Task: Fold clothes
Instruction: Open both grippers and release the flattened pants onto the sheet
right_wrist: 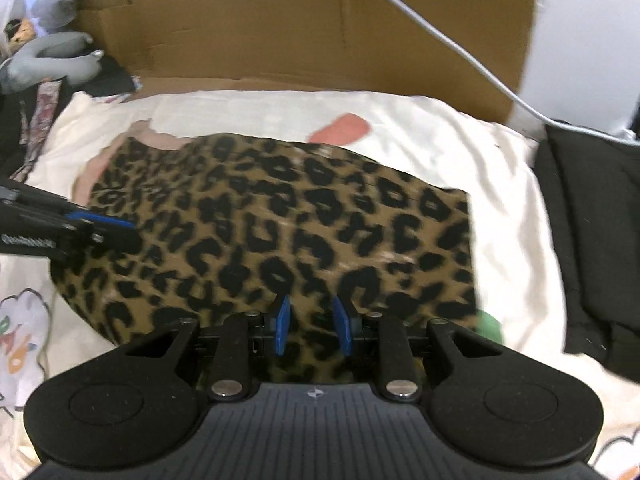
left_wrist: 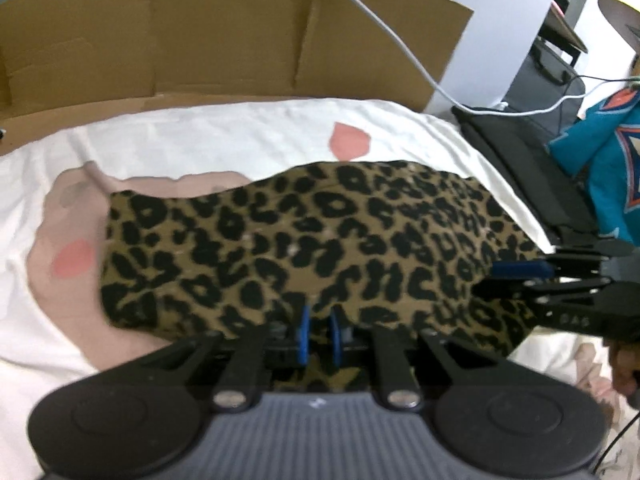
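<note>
garment: leopard-print cloth (left_wrist: 304, 248), tan w/ black spots, lies spread on a white sheet (left_wrist: 224, 136); folded into a rough slab, straight edge at 3 o'clock in the right wrist view, rounder end at 9 o'clock.
garment pos: mid-sheet, its near edge runs under both tools.
left gripper (left_wrist: 319, 334): blue pads close together, narrow gap, leopard cloth between them at its near edge; looks pinched on the fabric. In the right wrist view it comes in from 9 o'clock, low and about level over the cloth's edge.
right gripper (right_wrist: 313, 326): blue pads partly apart, wider gap than the left; cloth lies in the gap, pads don't clearly press it, so can't tell if it grips.
right gripper pose: in the left wrist view it enters from 3 o'clock, fingers level, tips at the cloth's edge.
sheet: white w/ pink patches, some wrinkles, a cartoon print at 8 o'clock in the right wrist view.
beyond: brown cardboard (left_wrist: 224, 36) stands at 12 o'clock behind the sheet; white cable (left_wrist: 384, 28) crosses it.
side: teal printed garment (left_wrist: 612, 168) at 3 o'clock, left wrist view.
</note>
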